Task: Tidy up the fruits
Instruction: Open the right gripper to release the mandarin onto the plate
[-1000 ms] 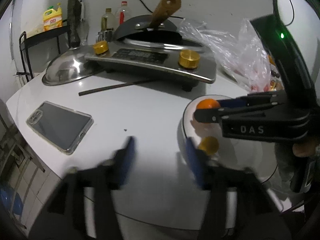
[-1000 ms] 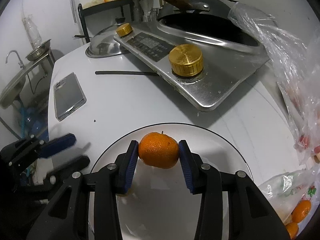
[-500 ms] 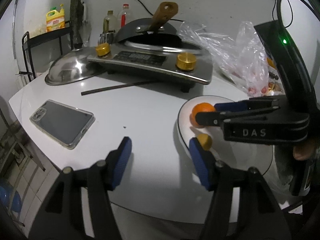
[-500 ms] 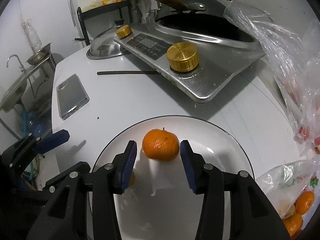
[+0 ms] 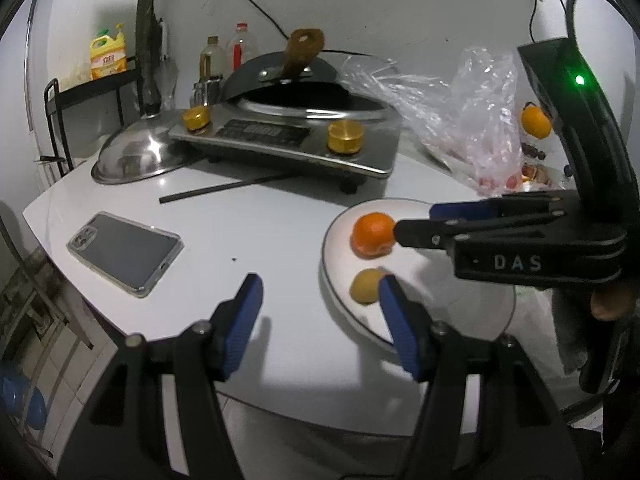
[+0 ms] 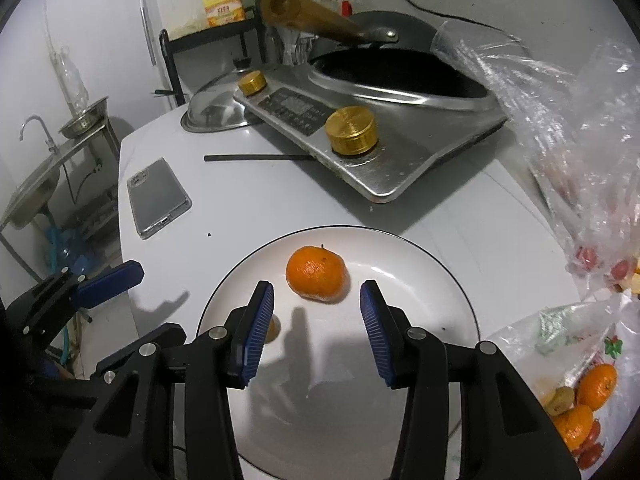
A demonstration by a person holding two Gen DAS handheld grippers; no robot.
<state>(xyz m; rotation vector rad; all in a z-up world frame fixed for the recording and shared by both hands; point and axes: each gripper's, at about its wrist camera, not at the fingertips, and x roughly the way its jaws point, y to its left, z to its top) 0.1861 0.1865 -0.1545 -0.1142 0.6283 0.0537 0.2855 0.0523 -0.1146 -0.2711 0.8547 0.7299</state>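
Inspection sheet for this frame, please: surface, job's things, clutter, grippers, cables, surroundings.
Surface: white table.
Job's things: orange and a small yellowish fruit lie on the white plate; more fruit in the plastic bag.
Clutter: phone, cooktop, steel lid, dark stick.
Grippers: left gripper open, empty; right gripper open, clear of the orange.
Cables: black wall cable.
Surroundings: sink, rack.
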